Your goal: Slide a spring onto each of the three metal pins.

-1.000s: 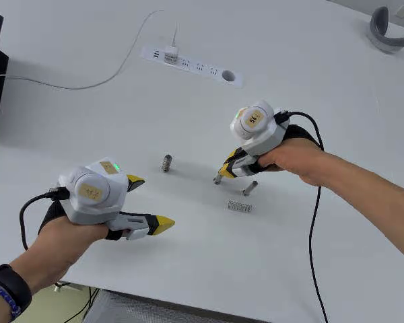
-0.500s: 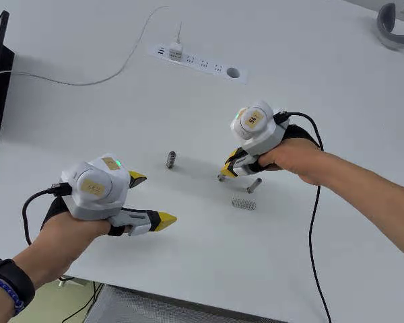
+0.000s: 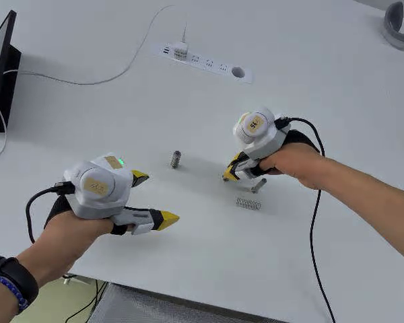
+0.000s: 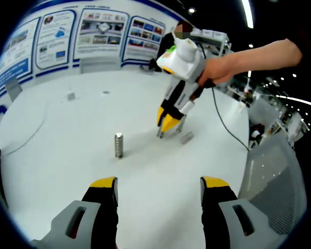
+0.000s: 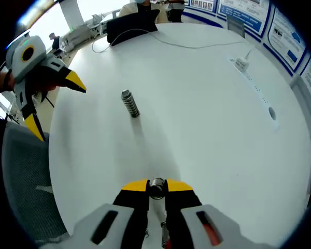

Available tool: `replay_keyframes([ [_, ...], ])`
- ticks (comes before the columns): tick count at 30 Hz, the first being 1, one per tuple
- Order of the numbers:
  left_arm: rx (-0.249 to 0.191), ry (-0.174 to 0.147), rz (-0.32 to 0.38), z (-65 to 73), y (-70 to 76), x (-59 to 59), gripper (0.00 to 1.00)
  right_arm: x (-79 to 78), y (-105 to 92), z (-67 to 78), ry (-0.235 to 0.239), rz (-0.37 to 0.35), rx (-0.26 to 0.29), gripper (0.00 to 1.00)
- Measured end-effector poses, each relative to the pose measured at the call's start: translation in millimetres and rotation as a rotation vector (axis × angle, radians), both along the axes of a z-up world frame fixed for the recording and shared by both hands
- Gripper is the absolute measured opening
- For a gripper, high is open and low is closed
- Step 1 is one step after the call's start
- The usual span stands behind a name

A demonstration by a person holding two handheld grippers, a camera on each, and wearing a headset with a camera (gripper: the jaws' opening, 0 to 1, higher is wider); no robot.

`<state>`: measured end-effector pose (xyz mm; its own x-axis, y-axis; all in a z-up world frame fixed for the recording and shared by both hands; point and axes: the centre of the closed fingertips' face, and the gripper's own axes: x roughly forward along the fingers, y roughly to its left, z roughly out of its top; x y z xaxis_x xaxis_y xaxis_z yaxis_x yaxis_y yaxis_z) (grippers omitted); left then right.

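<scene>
A pin with a spring on it [image 3: 176, 159] [image 4: 118, 144] [image 5: 129, 104] stands upright mid-table. My right gripper [image 3: 227, 175] [image 5: 156, 188] is shut on a bare metal pin [image 5: 156, 189], tips down at the table. Just right of it a second bare pin [image 3: 258, 185] leans on the table. A loose spring [image 3: 248, 203] [image 4: 186, 137] lies flat in front of them. My left gripper [image 3: 153, 198] [image 4: 159, 182] hovers open and holds nothing, near the front left, apart from all parts. The right gripper [image 4: 168, 122] also appears in the left gripper view, past the sprung pin.
A white power strip [image 3: 205, 62] with a plugged cable lies at the back. A dark monitor [image 3: 0, 67] stands at the far left. A grey curved object [image 3: 400, 17] sits at the back right. The table's front edge [image 3: 188, 296] runs close below the left gripper.
The head camera has shifted a little. Both grippers and the parts keep their places on the table.
</scene>
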<state>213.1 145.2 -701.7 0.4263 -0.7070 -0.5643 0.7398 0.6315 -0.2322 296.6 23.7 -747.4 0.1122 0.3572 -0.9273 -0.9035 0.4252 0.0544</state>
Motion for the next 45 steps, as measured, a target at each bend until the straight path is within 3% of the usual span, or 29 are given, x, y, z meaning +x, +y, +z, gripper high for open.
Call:
replay_keyframes([
  [13, 0.002, 0.001, 0.007, 1.0, 3.1, 0.2, 0.66, 1.7, 0.4, -6.0, 0.000, -0.003, 0.008, 0.17],
  [32, -0.002, -0.002, -0.011, 4.0, -6.6, -4.3, 0.66, -2.6, -12.3, 21.9, -0.068, -0.066, 0.070, 0.37],
  [45, -0.005, -0.008, -0.012, 11.0, -9.3, -6.6, 0.66, -7.9, -13.6, 39.8, -0.152, -0.107, 0.130, 0.45],
])
